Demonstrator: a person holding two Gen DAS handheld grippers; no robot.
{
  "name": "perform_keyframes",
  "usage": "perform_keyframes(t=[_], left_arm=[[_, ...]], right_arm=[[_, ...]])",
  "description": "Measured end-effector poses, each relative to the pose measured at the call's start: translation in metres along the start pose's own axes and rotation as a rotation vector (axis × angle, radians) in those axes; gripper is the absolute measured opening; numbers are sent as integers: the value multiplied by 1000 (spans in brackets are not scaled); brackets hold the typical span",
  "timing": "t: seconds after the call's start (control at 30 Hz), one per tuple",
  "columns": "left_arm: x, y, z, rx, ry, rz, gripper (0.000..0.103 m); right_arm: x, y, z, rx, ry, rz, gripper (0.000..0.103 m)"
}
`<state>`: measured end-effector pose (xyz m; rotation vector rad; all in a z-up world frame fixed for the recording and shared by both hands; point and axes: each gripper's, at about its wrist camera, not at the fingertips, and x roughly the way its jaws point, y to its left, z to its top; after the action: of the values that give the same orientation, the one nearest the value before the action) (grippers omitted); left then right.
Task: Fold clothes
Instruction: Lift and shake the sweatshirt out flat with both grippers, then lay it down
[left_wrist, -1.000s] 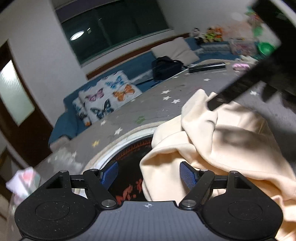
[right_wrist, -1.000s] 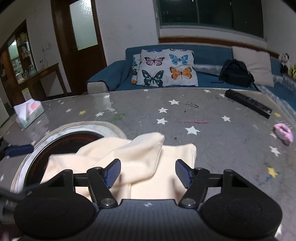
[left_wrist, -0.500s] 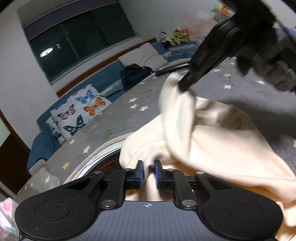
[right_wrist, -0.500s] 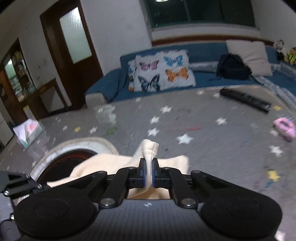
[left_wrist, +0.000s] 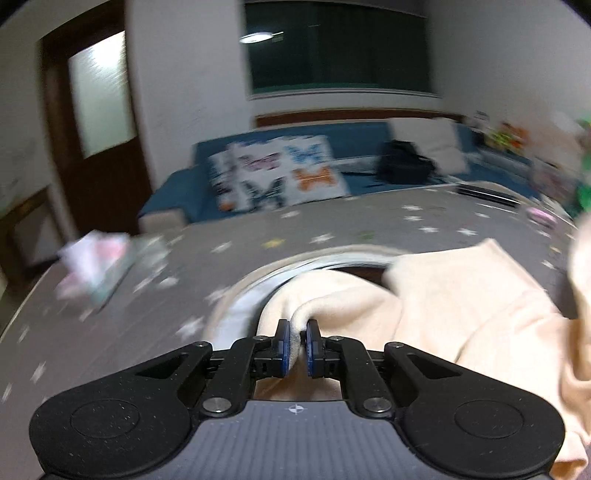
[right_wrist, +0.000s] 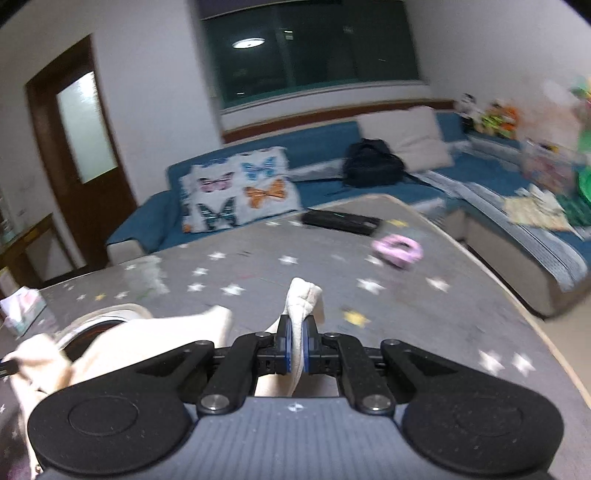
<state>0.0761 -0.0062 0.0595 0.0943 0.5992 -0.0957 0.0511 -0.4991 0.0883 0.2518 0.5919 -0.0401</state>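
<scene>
A cream garment (left_wrist: 461, 306) lies rumpled on the grey star-patterned table (left_wrist: 129, 332), partly over a round inset with a white rim (left_wrist: 332, 258). My left gripper (left_wrist: 297, 345) is shut on a fold of this cloth, which bulges up between its blue pads. In the right wrist view my right gripper (right_wrist: 296, 345) is shut on another bunched corner of the cream garment (right_wrist: 304, 299), lifted off the table. The rest of the cloth trails down to the left. The left view is blurred.
On the table lie a black remote (right_wrist: 341, 221), a pink hair tie (right_wrist: 397, 249) and a tissue pack (left_wrist: 96, 258) at the left. A blue sofa (right_wrist: 325, 147) with butterfly cushions and a black bag runs behind. The table's right edge (right_wrist: 535, 332) is close.
Both grippers went from open to shut on folds of the cream garment. Both have since swung sideways and lifted, pulling the cloth up off the table.
</scene>
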Motion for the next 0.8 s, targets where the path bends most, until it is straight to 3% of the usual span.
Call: perform_keyframes(t=[0.23,0.3,0.37,0.4,0.43,0.47,0.57,0.67,0.8], left_arm=[[-9,46,-32,-174,130,4,10],[-10,47,-39,-165,148,16,14],[-19,44,-41,-132,138,34,15],[-24,42,-42,-113,129,42,24],[-30,39,-43,-95,118,41,35],[-38,35,-44,-79,105,32,38],[-59,14,-52,4,88,-56,40],[-75,-12,-62,87,86,-154,41],[-87,-45,-75,170,85,-270,50]], right_arm=[[6,-40,-37,65,110,-113,10],[7,-39,-45,51,137,-145,18],[3,-34,-48,7,137,-177,19],[0,-31,-49,-13,132,-184,19],[-4,-27,-49,-25,133,-170,19],[-8,-23,-49,-31,135,-145,19],[-19,-6,-49,-71,141,-64,27],[-25,17,-54,-106,164,46,27],[-30,55,-65,-155,203,201,27]])
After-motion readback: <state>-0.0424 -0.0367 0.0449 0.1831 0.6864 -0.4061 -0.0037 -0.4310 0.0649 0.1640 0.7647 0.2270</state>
